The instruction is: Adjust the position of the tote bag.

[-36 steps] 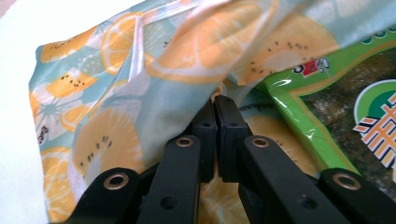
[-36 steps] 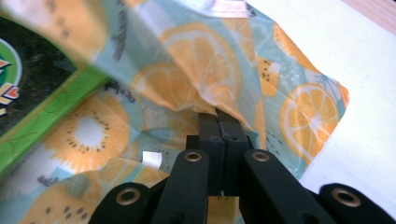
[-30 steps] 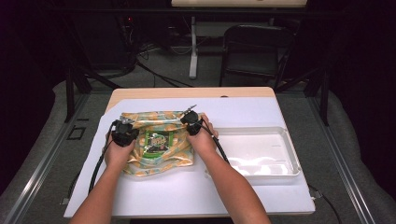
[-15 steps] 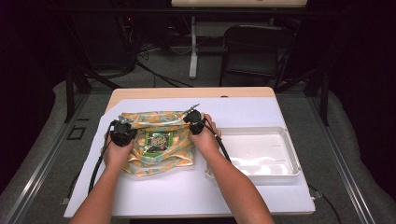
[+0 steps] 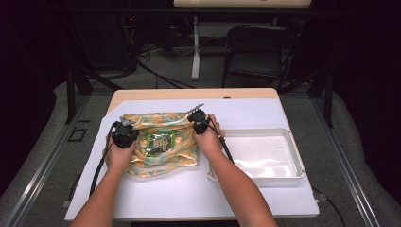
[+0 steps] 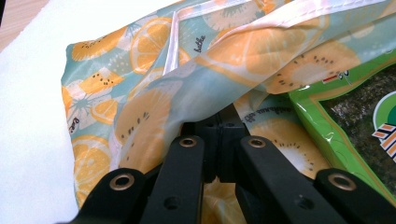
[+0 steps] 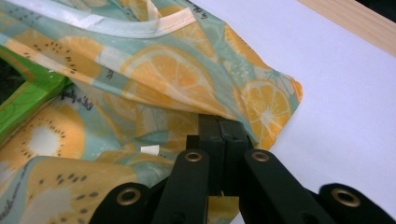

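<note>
This looks like a lab or recording room, not a home. The worktop (image 5: 189, 189) stands alone in a dark space, covered with a white sheet and lit from above while everything around it falls into shadow. Grey carpet (image 5: 47, 156) runs under it, with metal rails (image 5: 352, 175) along both sides. Behind it, black cables (image 5: 156, 75) trail across the floor past a white stand (image 5: 196, 52), and a dark folding chair (image 5: 257, 52) sits unused.
</note>
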A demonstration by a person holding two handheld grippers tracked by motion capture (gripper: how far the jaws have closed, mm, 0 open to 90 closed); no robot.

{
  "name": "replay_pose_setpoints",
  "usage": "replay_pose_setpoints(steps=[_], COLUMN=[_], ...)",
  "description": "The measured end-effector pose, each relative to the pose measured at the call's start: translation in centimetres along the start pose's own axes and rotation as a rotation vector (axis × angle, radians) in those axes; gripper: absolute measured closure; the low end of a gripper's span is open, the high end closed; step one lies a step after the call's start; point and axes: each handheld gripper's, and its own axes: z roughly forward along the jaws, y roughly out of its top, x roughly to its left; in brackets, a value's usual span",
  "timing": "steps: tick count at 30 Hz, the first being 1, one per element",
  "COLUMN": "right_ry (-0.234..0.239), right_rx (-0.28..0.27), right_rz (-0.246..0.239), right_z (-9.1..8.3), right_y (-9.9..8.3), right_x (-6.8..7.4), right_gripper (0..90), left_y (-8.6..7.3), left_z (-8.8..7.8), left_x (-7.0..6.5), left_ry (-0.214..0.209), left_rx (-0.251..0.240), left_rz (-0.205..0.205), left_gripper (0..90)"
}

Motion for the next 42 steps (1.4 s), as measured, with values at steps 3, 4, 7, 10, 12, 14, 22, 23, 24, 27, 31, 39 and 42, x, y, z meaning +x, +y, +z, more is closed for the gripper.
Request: replay_pose_setpoints(steps=[3,4,7,10,12,14,22,23,24,27,31,39,42], right_ry=[0.003,0.0,-0.002,-0.003,0.0,0.003,0.038,0.052,0.069,0.085,0.114,0.167,0.203], right_rx=[0.009,0.011,0.023,0.023,0.029,0.021,0.01,0.015,0.005,-0.004,-0.037,-0.143,-0.18], right_rz=[0.0,0.007,0.006,0.016,0.009,0.011,0.018,0.017,0.028,0.019,-0.001,-0.061,-0.063], right_z=[0.2,0.4,0.7,1.1,1.2,1.3,0.5,0.2,0.0,-0.6,-1.9,-5.3,-5.7], right_y=[0.1,0.1,0.3,0.4,0.4,0.3,0.3,0.3,0.2,0.2,0.0,0.1,0.3], right_x=[-0.2,-0.2,-0.2,-0.2,-0.2,-0.1,0.0,-0.1,0.0,0.1,0.7,2.2,2.7], right_gripper=[90.0,90.0,90.0,90.0,90.0,90.0,83.7,81.8,80.2,77.5,72.0,60.7,59.1], left_y=[0.0,-0.1,-0.1,-0.1,-0.1,-0.2,-0.2,-0.2,-0.1,-0.1,-0.1,0.0,-0.1], left_z=[0.1,0.1,0.2,0.3,0.4,0.5,0.0,0.0,-0.1,-0.3,-0.8,-2.3,-2.5], left_x=[0.0,0.1,0.2,0.3,0.3,0.3,0.3,0.3,0.2,0.0,-0.1,0.1,0.1], left_ry=[0.0,0.0,0.002,0.008,0.015,0.017,-0.002,-0.003,-0.007,-0.008,-0.015,-0.029,-0.034], left_rx=[0.002,0.006,0.008,0.014,0.019,0.024,0.014,0.012,0.013,0.009,0.001,-0.049,-0.059], left_rz=[0.002,-0.005,-0.009,-0.01,-0.015,-0.015,-0.013,-0.015,-0.018,-0.015,-0.015,-0.042,-0.045], left_gripper=[90.0,90.0,90.0,90.0,90.0,90.0,88.1,86.9,85.7,81.9,75.4,66.1,64.2])
